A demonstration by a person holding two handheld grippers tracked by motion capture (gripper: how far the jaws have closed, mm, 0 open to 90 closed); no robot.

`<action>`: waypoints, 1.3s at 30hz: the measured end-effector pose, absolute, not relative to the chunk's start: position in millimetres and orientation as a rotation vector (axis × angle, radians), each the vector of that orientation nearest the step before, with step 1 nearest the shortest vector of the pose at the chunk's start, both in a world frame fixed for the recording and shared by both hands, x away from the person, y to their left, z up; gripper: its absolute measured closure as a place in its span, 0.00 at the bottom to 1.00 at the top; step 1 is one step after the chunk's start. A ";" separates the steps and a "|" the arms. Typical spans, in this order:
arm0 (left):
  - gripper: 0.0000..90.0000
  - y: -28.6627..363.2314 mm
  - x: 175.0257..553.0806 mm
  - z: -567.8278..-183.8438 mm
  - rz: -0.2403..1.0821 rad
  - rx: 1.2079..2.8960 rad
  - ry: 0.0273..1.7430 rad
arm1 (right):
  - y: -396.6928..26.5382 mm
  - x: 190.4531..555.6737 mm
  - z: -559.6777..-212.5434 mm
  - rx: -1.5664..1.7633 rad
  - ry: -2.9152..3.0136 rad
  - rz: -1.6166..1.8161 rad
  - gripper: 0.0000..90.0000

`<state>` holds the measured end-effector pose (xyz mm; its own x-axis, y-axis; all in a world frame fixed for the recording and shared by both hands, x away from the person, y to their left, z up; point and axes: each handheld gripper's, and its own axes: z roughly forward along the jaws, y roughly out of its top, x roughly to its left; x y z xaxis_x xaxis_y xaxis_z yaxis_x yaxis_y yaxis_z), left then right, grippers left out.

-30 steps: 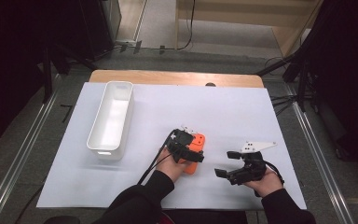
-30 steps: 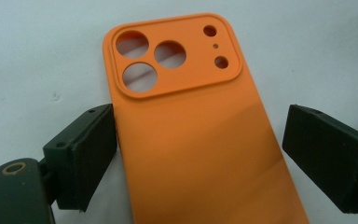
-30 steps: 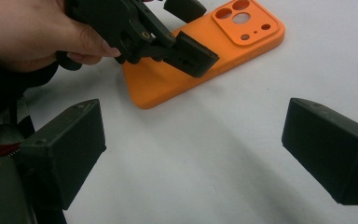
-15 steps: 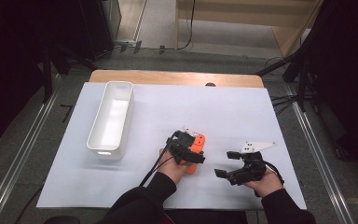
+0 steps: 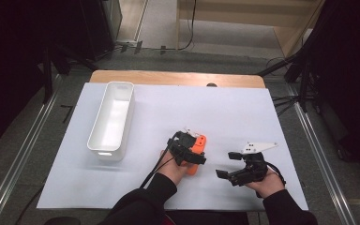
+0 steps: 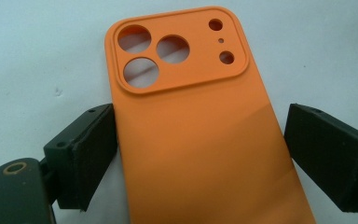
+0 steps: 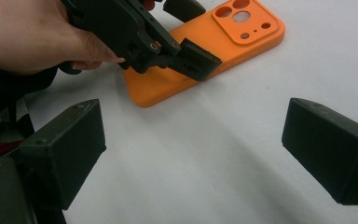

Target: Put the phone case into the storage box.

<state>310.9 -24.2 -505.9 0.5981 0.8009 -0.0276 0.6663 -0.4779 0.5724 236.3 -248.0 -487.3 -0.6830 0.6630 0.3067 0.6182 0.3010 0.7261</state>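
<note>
An orange phone case lies flat on the white sheet, back up, with its camera cut-outs at the far end. My left gripper straddles it near the middle. In the left gripper view the case runs between the two black pads: the left pad touches its edge, while a thin gap shows at the right pad. My right gripper hovers to the right of the case, jaws wide, nothing between them. The right gripper view shows the case and the left gripper's jaw across it.
A long white bin stands at the left of the white sheet. The sheet covers most of the wooden table. Dark floor and metal rails surround the table.
</note>
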 end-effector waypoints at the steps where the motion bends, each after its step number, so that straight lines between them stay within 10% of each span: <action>1: 0.12 -24.1 311.2 -505.8 0.326 2.289 1.160 | -248.0 236.3 -487.3 1.229 2.492 1.353 0.06; 39: 0.14 -26.4 310.3 -501.9 0.330 2.351 1.163 | -248.2 236.9 -487.8 1.233 2.496 1.352 0.06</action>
<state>310.3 -26.4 -501.9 0.6069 0.7948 -0.0019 0.6756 -0.5147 0.5279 236.9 -248.2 -487.8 -0.6816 0.6625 0.3106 0.6221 0.3014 0.7226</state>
